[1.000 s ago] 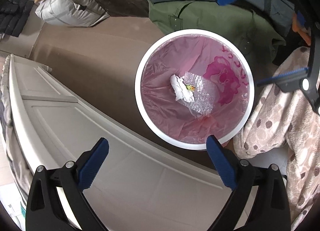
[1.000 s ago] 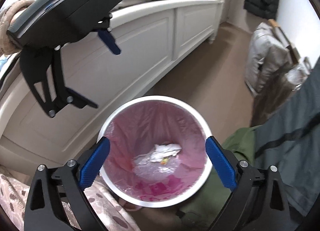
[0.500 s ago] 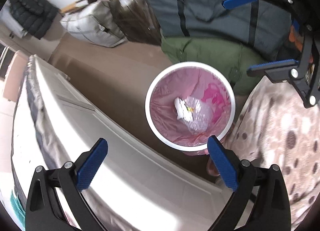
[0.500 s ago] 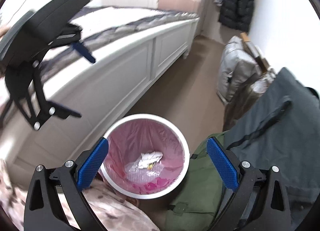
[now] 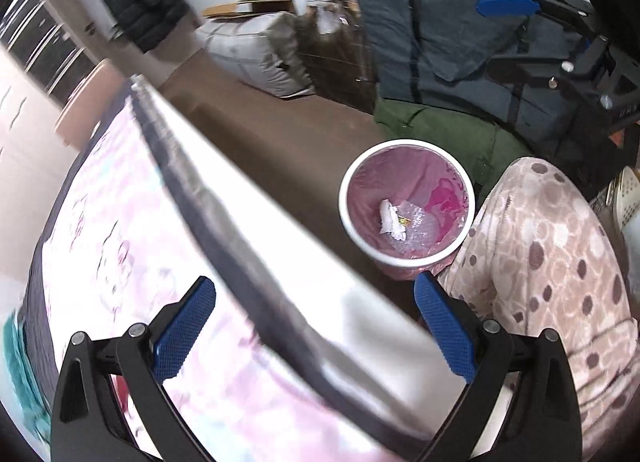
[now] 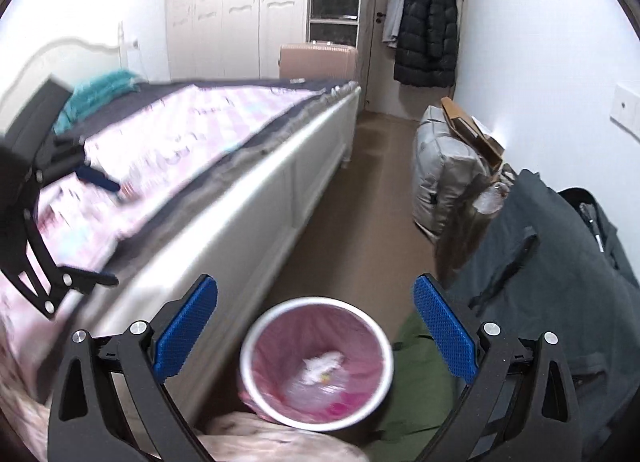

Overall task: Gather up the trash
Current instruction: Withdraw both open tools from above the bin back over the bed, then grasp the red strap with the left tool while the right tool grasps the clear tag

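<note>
A white-framed bed (image 6: 256,221) with a pink patterned sheet (image 6: 172,129) fills the room; beyond its foot hangs a black puffer jacket (image 6: 426,21), with a grey storage bag (image 6: 440,173) across the aisle.

White-rimmed bin (image 5: 407,197) with pink liner (image 5: 400,177), pink-patterned bedsheet (image 6: 168,129), beige brown-dotted trousers (image 5: 552,262), blue-padded black tools.

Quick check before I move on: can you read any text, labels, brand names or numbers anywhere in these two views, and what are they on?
None can be read.
Pink bedsheet: dark printed marks, too blurred to read.
Trash bin liner: magenta print, not legible.
Trash inside: scrap with a yellow spot, too small to read.
</note>
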A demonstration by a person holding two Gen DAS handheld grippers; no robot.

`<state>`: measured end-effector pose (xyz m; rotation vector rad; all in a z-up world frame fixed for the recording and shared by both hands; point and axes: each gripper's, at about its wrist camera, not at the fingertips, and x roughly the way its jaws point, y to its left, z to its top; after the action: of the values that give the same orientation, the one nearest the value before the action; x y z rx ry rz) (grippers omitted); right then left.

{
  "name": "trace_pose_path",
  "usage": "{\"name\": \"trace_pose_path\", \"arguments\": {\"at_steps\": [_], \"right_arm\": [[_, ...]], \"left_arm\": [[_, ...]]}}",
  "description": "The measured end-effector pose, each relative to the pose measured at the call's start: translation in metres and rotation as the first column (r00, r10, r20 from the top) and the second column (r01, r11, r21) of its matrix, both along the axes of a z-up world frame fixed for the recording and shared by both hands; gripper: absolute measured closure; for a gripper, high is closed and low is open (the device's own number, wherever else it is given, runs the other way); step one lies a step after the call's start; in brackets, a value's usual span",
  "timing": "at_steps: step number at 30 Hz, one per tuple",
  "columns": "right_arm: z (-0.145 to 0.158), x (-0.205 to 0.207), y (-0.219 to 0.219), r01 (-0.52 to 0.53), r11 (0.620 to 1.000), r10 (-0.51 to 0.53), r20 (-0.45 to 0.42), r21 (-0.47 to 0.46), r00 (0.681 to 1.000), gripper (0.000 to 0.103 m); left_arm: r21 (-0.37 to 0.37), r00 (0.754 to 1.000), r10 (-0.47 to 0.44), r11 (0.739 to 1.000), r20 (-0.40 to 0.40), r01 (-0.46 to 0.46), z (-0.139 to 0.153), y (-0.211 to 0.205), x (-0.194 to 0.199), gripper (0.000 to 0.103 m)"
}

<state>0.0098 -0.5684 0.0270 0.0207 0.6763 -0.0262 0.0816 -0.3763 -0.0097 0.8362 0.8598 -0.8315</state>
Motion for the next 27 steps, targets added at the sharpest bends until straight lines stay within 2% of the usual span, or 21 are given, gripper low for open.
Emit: {"name": "trace_pose_path", "arguments": {"at_steps": [4,8,12,19,21,25,27], "right_arm": [[0.015,0.006,0.021,-0.01,1.0,0.01,0.03,0.02,1.0,0.007],[0.027,0.02,0.052,-0.068,0.997,0.067,0.037,0.042,0.997,0.007],[0.035,0.036,0.095,-0.124,0.992,0.124,0.022,-0.008,0.992,0.007],[0.043,0.052,0.191,-0.183,0.966,0.196,0.057,-0.184,0.979,0.007],[0.043,0.06,0.209,-0.209,0.962,0.222,0.057,-0.178,0.973,0.007],[0.046,0.073,0.247,-0.304,0.949,0.309,0.057,-0.077,0.949,0.007],[0.045,0.078,0.259,-0.329,0.942,0.333,0.06,-0.067,0.941,0.007]], "left_arm": [[-0.011,0.998,0.07,0.997,0.005,-0.07,0.013,0.038,0.005,0.005],[-0.027,0.99,0.139,0.99,0.007,-0.139,0.025,0.08,0.012,0.005],[-0.033,0.978,0.21,0.977,0.01,-0.21,0.032,0.125,0.018,0.005],[-0.037,0.921,0.39,0.92,-0.005,-0.389,0.022,0.218,0.034,0.005],[-0.045,0.899,0.437,0.898,-0.02,-0.437,0.016,0.243,0.038,0.005],[-0.047,0.861,0.508,0.859,-0.042,-0.509,-0.003,0.291,0.044,0.005],[-0.041,0.843,0.535,0.843,-0.054,-0.537,-0.012,0.309,0.047,0.005]]}}
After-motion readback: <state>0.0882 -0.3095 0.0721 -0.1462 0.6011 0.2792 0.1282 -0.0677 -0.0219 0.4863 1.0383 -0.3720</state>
